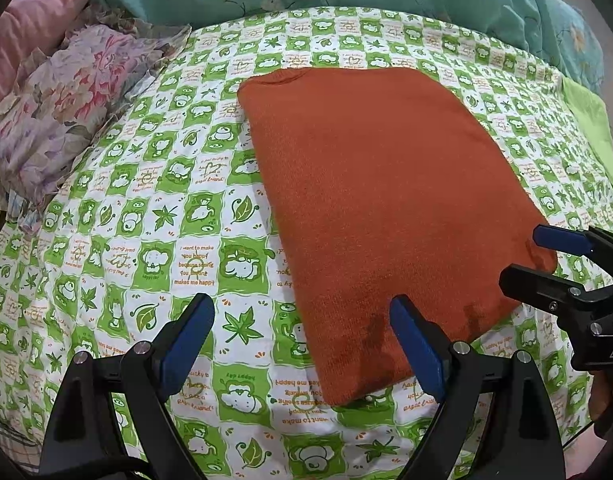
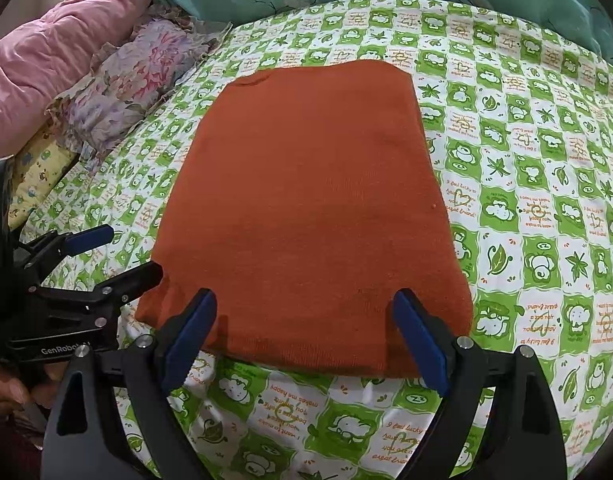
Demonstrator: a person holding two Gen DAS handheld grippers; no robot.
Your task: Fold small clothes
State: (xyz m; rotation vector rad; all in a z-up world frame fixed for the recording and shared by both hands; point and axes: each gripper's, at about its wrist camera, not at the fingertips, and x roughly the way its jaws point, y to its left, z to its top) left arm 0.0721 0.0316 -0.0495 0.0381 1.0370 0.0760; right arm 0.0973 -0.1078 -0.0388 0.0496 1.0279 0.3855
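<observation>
While both my tongs hang apart and hold nothing, the rust-orange knit garment (image 2: 310, 216) lies flat on the green-and-white printed bedsheet (image 2: 546, 160), straight ahead of them with its long axis running away from me. My right gripper (image 2: 302, 336) straddles the near hem squarely, both blue pads (image 2: 418, 340) over cloth; my left gripper (image 1: 302, 344) sits off the near-left corner, with only its inner pad over the fabric. I judge the right hand the nearer to a clean grip, the left needing a short shift inward. The garment is a fine, matte knit, already folded to a tidy rounded rectangle (sleeves not visible), soft and likely to sag when lifted. A floral pillow (image 2: 138, 80) and pink quilt (image 2: 58, 48) lie well apart, far left.
</observation>
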